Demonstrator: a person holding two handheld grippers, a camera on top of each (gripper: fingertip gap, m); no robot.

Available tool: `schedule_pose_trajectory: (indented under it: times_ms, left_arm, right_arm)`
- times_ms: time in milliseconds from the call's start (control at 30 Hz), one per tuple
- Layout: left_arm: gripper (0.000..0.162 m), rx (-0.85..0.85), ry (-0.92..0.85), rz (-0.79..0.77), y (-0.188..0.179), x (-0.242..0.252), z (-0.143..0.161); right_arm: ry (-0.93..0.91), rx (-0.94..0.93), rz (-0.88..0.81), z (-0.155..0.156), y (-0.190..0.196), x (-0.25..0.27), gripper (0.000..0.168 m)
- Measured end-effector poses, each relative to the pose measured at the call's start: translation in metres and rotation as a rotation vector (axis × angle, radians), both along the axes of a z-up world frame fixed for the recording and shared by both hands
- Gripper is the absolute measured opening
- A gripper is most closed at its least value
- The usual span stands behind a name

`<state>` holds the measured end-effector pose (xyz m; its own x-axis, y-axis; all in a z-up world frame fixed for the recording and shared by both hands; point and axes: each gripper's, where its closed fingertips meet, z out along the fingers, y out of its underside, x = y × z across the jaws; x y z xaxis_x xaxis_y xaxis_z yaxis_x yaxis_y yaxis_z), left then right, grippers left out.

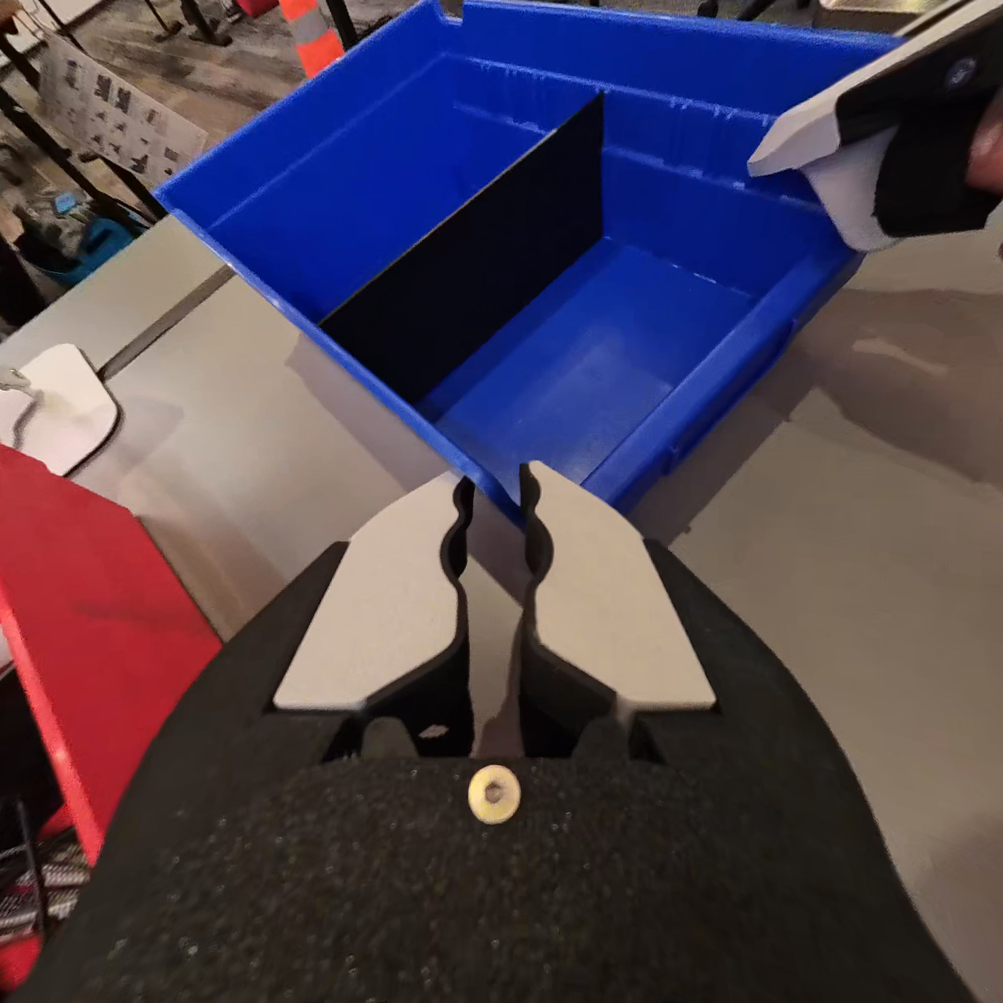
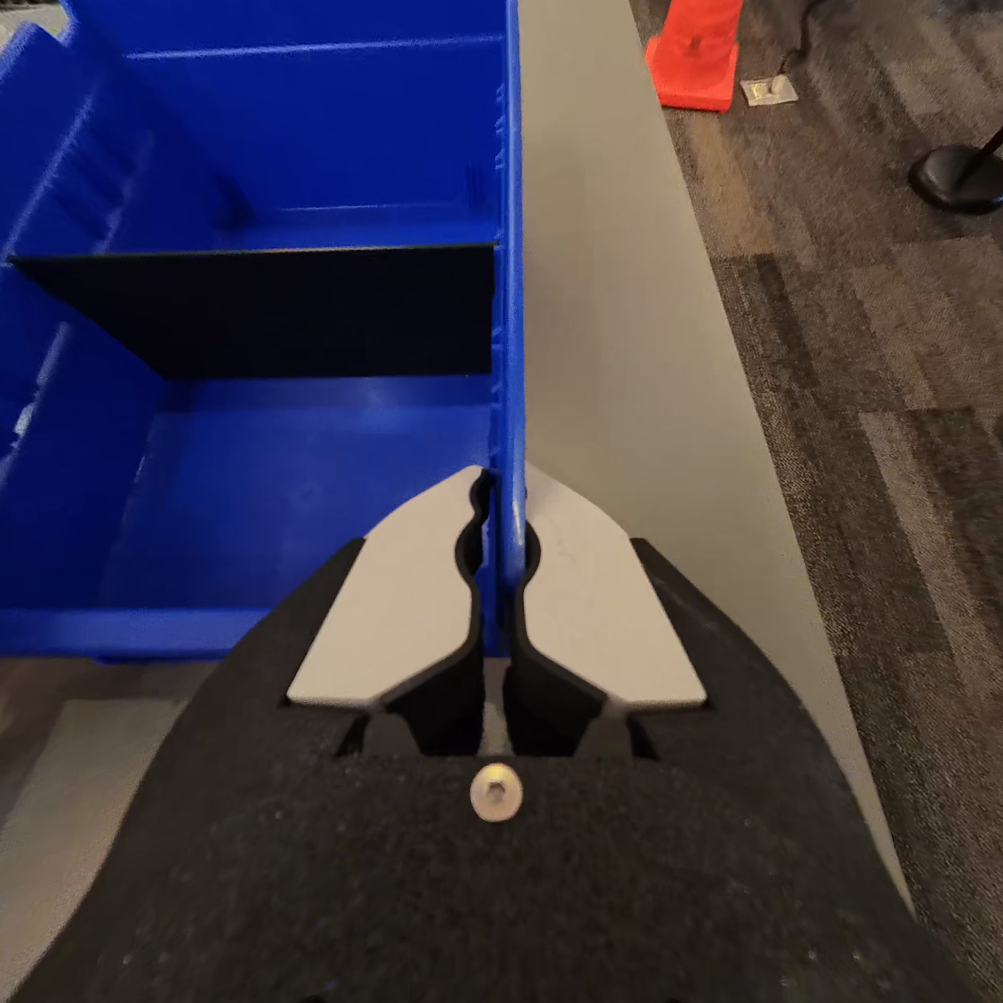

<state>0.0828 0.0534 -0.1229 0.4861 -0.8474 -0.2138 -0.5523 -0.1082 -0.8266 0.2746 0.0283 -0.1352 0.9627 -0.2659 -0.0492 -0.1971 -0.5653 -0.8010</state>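
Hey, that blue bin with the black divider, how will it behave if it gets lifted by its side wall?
The blue bin looks like rigid plastic and holds nothing visible, so it is probably light. Its black divider likely stiffens it. Held only by the right gripper at one wall, it may tilt; the smooth rim could slip.

Both wrist cams close, angled down over table (image 1: 814, 543); shared: blue bin (image 1: 678, 434) w/ black divider (image 1: 488, 260).

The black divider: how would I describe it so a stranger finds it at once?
On the grey table stands a blue bin. Inside it, one flat panel, the divider, crosses upright from wall to wall, making two compartments. It alone is black.
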Motion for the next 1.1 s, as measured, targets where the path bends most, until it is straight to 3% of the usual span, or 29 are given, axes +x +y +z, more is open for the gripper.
schedule_pose_trajectory:
  times_ms: [167,233,367,467,600,700,767,867,1000,1100]
  left_arm:
    - [0.022,-0.066,-0.02,-0.117,-0.015,0.003,-0.001]
    - [0.014,-0.099,-0.042,-0.163,-0.029,-0.005,0.002]
    - [0.014,-0.139,-0.121,-0.216,-0.055,-0.039,0.022]
    - [0.015,-0.16,-0.185,-0.184,-0.058,-0.084,0.044]
    - [0.017,-0.128,-0.28,0.006,-0.028,-0.17,0.077]
    - [0.018,-0.11,-0.336,0.223,0.005,-0.245,0.087]
    - [0.02,-0.109,-0.343,0.337,0.023,-0.287,0.081]
    - [0.029,-0.124,-0.321,0.413,0.039,-0.32,0.063]
    - [0.058,-0.124,-0.183,0.455,0.056,-0.331,0.026]
    - [0.056,-0.159,-0.153,0.449,0.066,-0.327,0.003]
  right_arm:
    - [0.025,-0.02,0.055,-0.001,0.012,0.006,0.005]
    - [0.053,-0.038,0.073,-0.003,0.012,0.004,0.005]
    - [0.038,-0.058,0.064,-0.007,0.007,0.006,0.008]
    - [-0.002,-0.067,0.001,-0.001,0.0,0.014,0.017]
    - [-0.177,0.022,-0.123,0.052,-0.016,0.009,0.02]
    - [-0.223,0.162,-0.059,0.1,-0.007,-0.05,0.02]
    - [-0.114,0.246,0.193,0.11,0.017,-0.137,0.025]
    - [0.072,0.298,0.517,0.099,0.033,-0.266,0.039]
    - [0.008,0.24,0.395,0.056,0.047,-0.305,0.048]
    - [0.0,0.161,0.322,0.023,0.052,-0.315,0.05]
